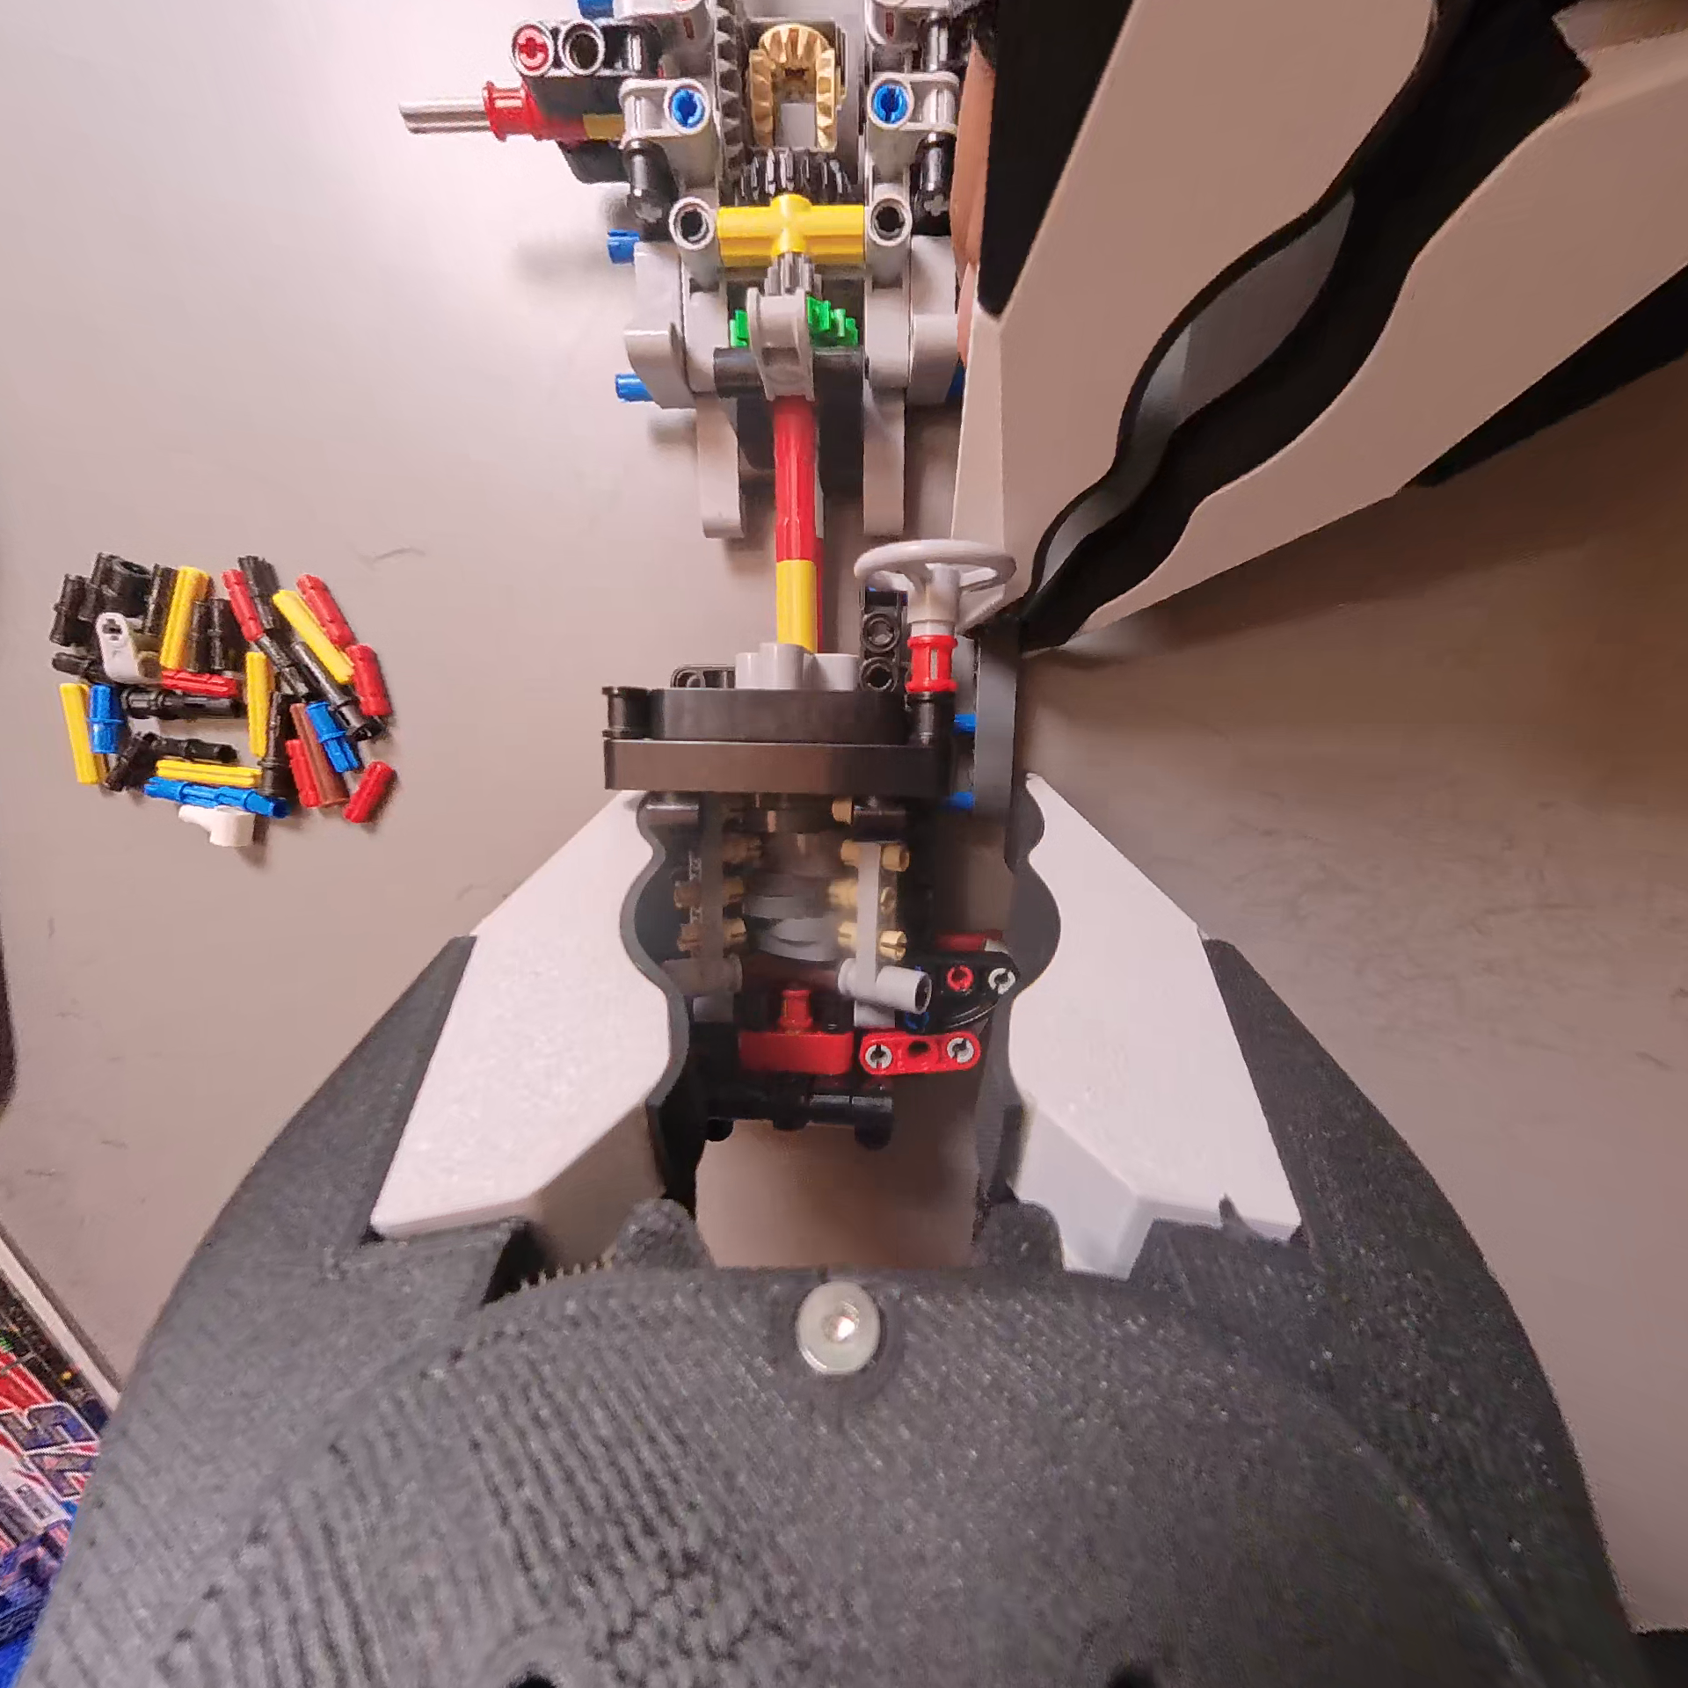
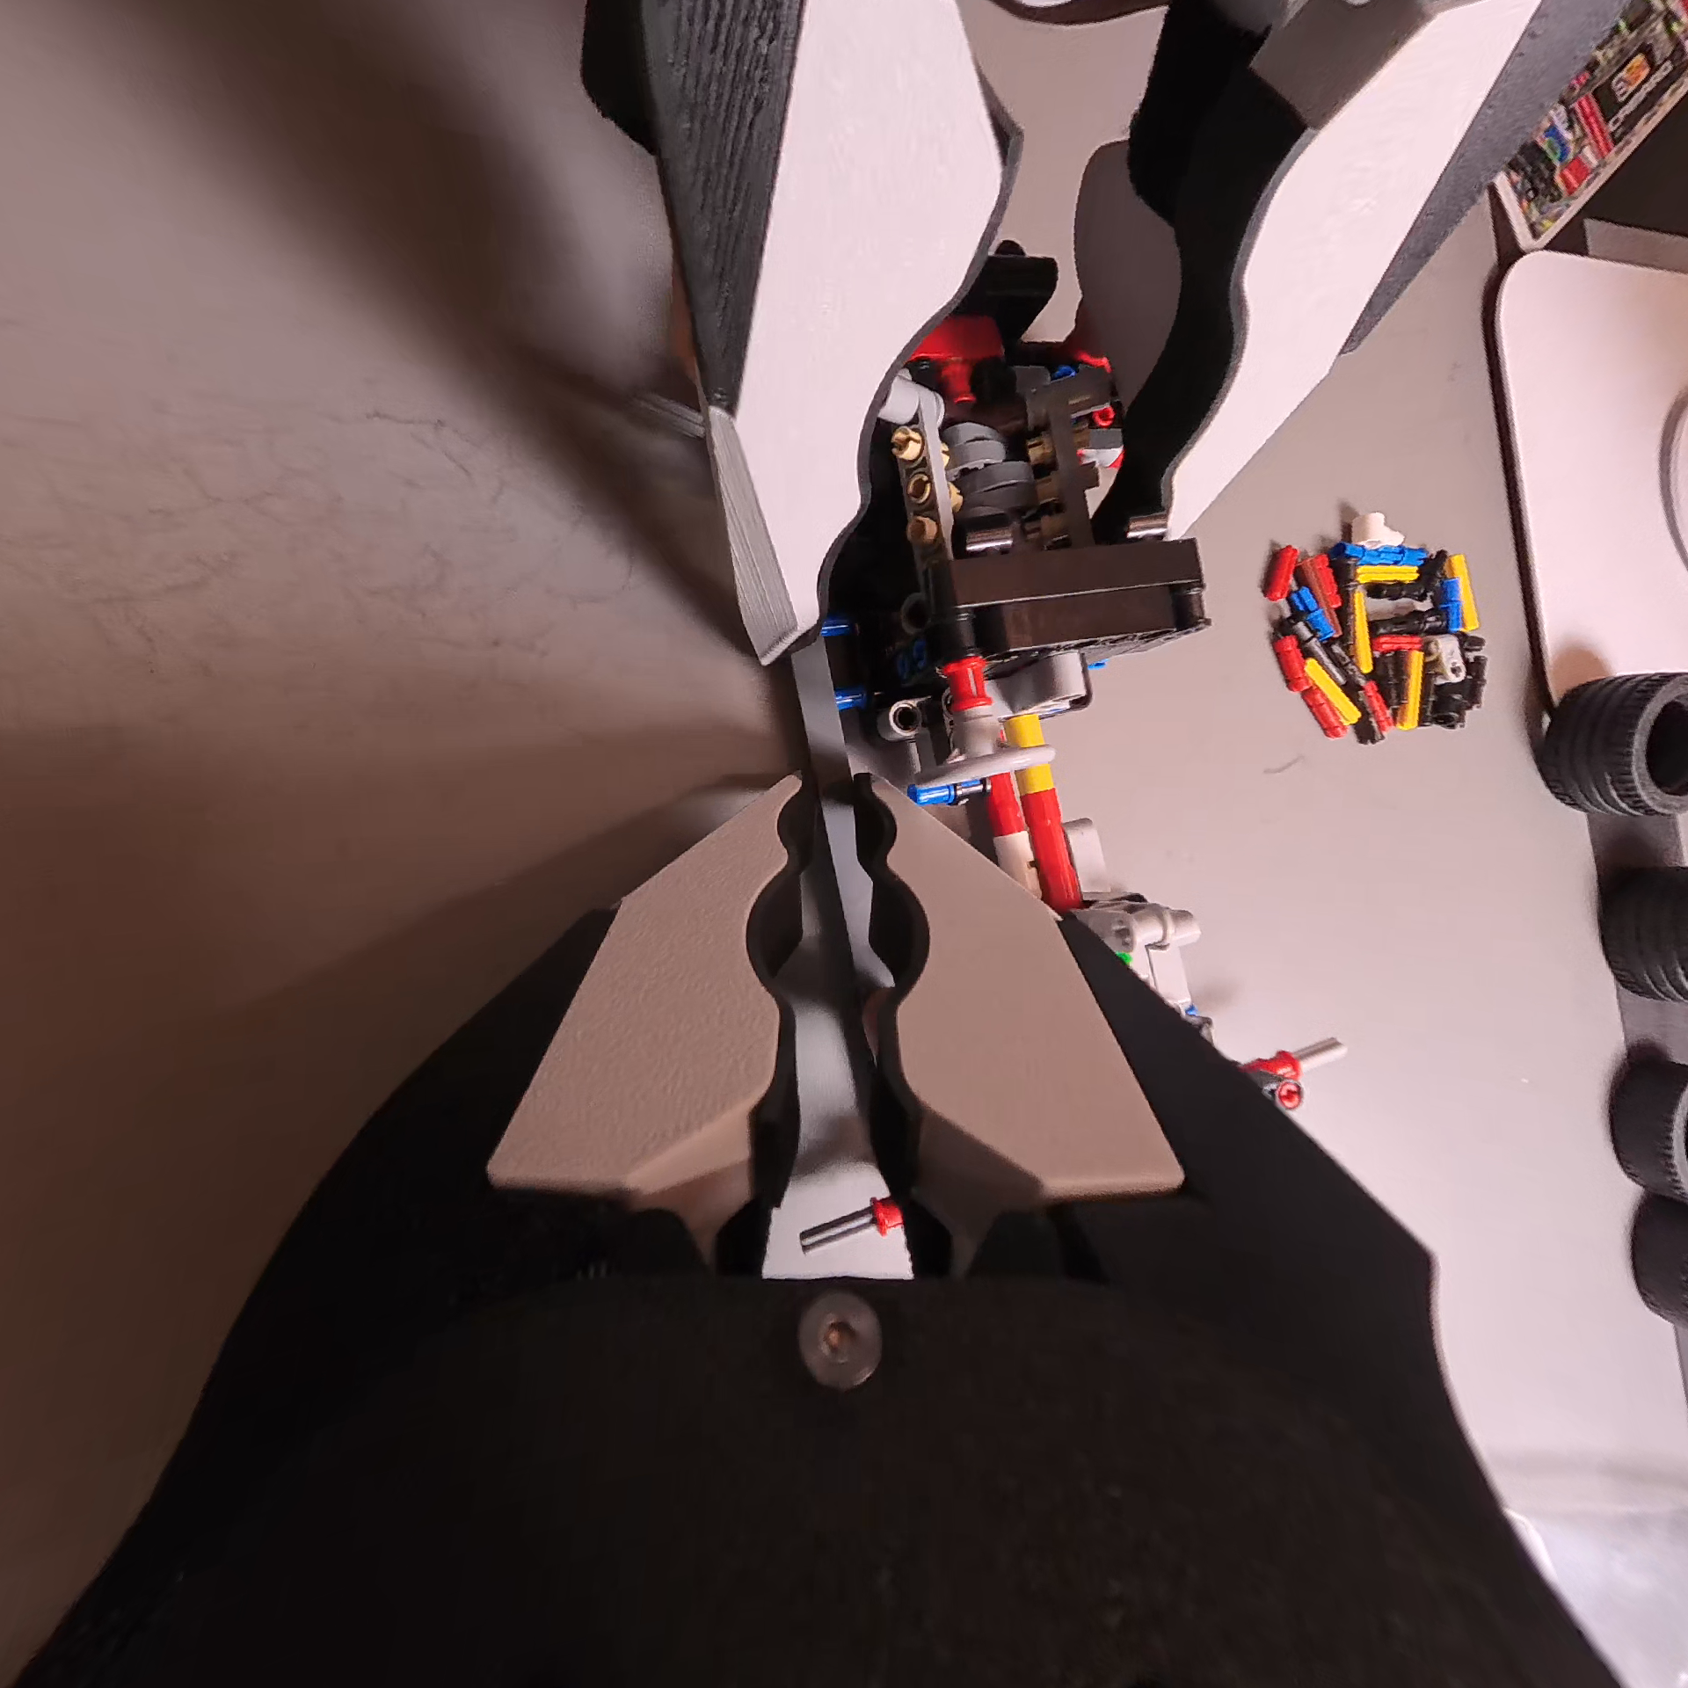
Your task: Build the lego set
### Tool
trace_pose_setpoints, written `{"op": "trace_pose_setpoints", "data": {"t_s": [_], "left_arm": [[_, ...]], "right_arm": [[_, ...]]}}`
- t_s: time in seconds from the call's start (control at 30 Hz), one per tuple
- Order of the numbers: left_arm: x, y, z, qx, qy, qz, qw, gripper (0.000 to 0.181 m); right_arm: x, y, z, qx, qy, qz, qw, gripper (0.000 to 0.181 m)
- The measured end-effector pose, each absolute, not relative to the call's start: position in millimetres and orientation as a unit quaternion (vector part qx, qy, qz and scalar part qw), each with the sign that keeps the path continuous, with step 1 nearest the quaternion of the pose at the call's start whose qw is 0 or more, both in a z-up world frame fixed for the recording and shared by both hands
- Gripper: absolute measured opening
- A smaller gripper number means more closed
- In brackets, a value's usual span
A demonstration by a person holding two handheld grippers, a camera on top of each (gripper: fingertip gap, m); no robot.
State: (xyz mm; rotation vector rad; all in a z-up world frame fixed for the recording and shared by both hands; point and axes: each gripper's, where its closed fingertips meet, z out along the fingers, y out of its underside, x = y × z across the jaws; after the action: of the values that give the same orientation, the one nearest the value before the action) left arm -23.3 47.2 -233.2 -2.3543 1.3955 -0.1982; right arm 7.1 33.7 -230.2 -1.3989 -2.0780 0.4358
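The lego chassis (image 1: 776, 740) lies lengthwise on the table, with a red and yellow axle, gears and a white steering wheel (image 1: 932, 566). My left gripper (image 1: 831, 813) is shut on its near engine end, behind the black frame. My right gripper (image 2: 833, 795) is shut on a flat dark grey panel (image 2: 816, 703), whose far end rests against the side of the chassis (image 2: 1078, 594) next to the steering wheel. In the left wrist view the right gripper (image 1: 1023, 630) comes in from the upper right with the panel (image 1: 996, 731) upright along the chassis's right side.
A pile of small coloured pins (image 1: 219, 694) lies left of the chassis; it also shows in the right wrist view (image 2: 1379, 639). Several black tyres (image 2: 1644, 758) line the right edge, beside a white tray (image 2: 1598, 457). A printed booklet (image 2: 1589, 110) lies beyond. The gap from one gripper's tips to the other's is roughly 4 cm.
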Motion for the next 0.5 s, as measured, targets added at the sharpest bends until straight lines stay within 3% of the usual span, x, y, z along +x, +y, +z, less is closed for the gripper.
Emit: {"op": "trace_pose_setpoints", "data": {"t_s": [0.5], "left_arm": [[-24.6,48.4,-233.9,-0.840,0.502,-0.072,0.194,0.071]], "right_arm": [[5.6,35.8,-230.1,-0.526,-0.776,0.170,0.304,0.004]]}}
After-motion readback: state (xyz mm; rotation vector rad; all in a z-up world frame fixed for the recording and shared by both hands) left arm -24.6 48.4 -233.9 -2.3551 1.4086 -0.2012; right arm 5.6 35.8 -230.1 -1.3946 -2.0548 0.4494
